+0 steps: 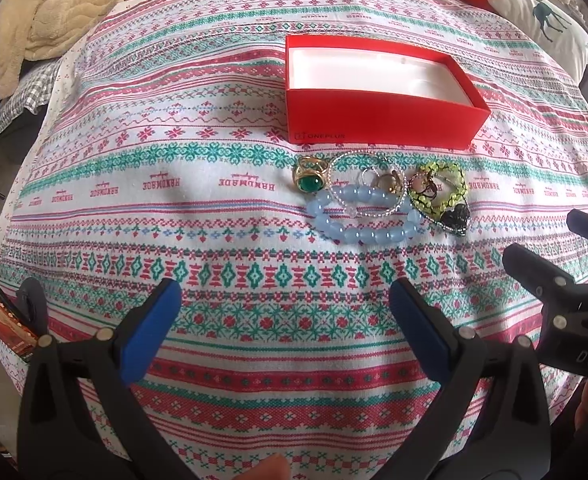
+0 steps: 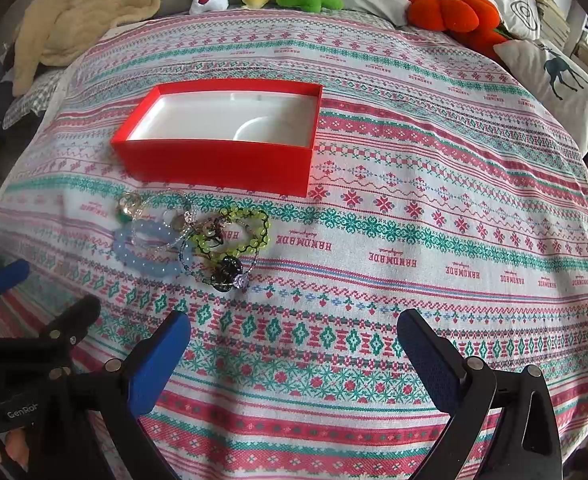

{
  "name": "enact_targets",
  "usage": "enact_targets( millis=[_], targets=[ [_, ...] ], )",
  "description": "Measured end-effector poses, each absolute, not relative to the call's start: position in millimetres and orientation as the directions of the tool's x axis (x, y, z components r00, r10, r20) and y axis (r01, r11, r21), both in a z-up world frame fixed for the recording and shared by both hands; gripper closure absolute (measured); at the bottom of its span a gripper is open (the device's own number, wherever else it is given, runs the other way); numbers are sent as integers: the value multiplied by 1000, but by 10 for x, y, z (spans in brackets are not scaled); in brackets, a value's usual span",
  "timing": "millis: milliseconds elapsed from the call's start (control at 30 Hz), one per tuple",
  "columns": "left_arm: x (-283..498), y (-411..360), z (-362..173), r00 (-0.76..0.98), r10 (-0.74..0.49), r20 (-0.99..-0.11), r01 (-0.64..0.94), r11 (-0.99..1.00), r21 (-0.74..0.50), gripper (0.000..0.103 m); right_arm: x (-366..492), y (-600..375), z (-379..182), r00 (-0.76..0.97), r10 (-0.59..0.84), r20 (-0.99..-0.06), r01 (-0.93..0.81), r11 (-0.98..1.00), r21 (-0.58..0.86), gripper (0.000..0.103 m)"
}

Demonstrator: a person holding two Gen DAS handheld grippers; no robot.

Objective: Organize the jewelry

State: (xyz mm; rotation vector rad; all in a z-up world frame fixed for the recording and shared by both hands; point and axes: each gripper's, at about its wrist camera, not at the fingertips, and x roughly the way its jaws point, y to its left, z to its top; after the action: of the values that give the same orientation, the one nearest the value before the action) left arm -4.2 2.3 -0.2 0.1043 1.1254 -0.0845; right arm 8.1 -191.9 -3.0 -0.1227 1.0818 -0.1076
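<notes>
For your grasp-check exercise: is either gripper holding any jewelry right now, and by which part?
Nothing is held. The left gripper and right gripper are both open over the cloth, short of the jewelry pile.

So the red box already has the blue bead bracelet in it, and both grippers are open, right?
Not quite. The red box is empty; the blue bead bracelet lies on the cloth in front of it, among the other jewelry, as the right wrist view shows. Both the left gripper and right gripper are open.

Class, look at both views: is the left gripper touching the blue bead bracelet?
Apart. The left wrist view shows the open left gripper with patterned cloth visible between its fingertips and the blue bead bracelet.
</notes>
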Motion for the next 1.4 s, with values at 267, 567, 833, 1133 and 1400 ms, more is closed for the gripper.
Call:
enact_targets(
  millis=[267,567,833,1133,1400],
  targets=[
    [-46,-5,-5,429,-14,-903,120,992,42,0,81,-1918,-35,465,-149,-872,27,988,-155,0],
    [-46,-6,-6,429,-14,-903,119,992,42,0,84,-1909,-38,464,-151,-873,27,987,-156,0],
    [-56,-6,-5,429,-14,-903,122,992,43,0,84,-1907,-40,463,-152,-873,27,987,-157,0],
    [-48,-10,-6,432,5,-902,108,993,58,0,86,-1909,-38,464,-151,-873,27,987,-157,0],
    [-9,102,90,428,-21,-904,105,994,27,0,137,-1937,71,474,-148,-868,24,987,-156,0]
  ],
)
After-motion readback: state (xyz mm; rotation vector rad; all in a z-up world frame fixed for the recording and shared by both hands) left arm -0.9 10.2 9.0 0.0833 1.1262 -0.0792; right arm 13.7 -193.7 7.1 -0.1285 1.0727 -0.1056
